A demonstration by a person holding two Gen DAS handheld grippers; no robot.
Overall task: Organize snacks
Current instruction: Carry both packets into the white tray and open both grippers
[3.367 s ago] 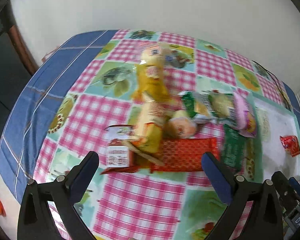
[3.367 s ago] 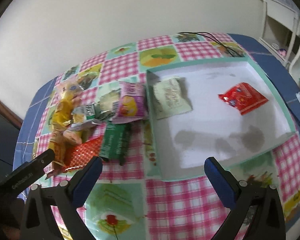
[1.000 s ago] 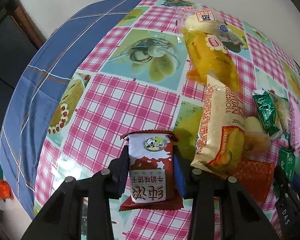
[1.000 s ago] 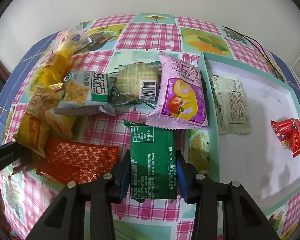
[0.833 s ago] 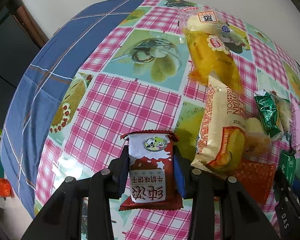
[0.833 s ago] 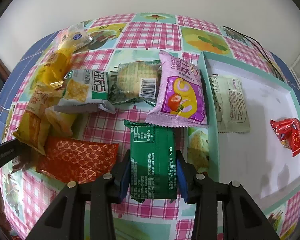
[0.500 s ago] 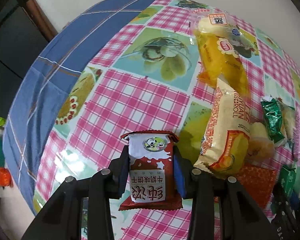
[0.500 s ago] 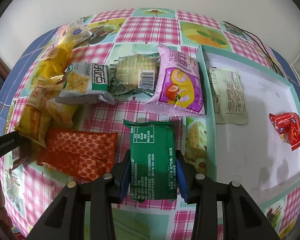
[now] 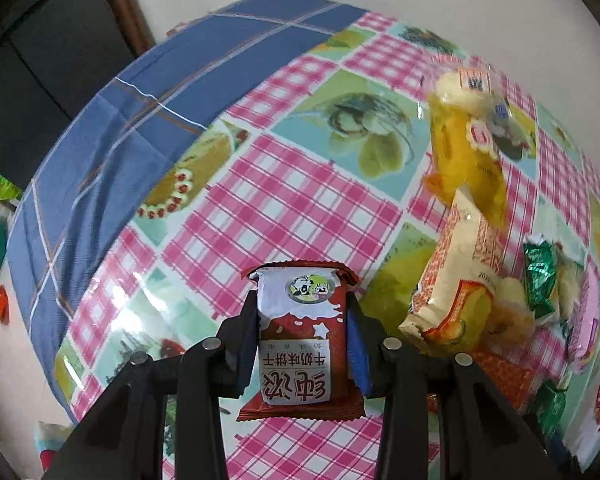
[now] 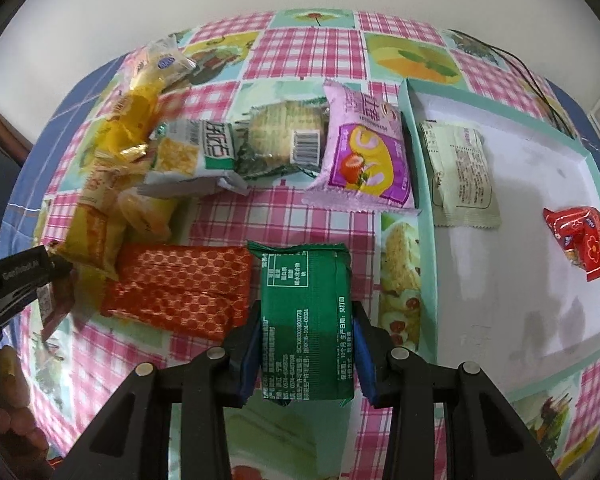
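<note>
Left wrist view: the red-and-white biscuit packet [image 9: 300, 336] is clamped between the pads of the left gripper [image 9: 302, 354], above the checked tablecloth [image 9: 284, 200] near its blue edge. Right wrist view: the right gripper [image 10: 305, 356] is closed on the green packet [image 10: 305, 320], just beside the tray [image 10: 424, 240] along the tablecloth's right edge.

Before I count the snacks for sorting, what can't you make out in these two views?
- Left wrist view: green packet and snacks beyond it, blurred and squeezed at the right edge.
- Right wrist view: yellow packets, smeared, label unreadable.
- Right wrist view: tray, its right side cut off by the edge.
</note>
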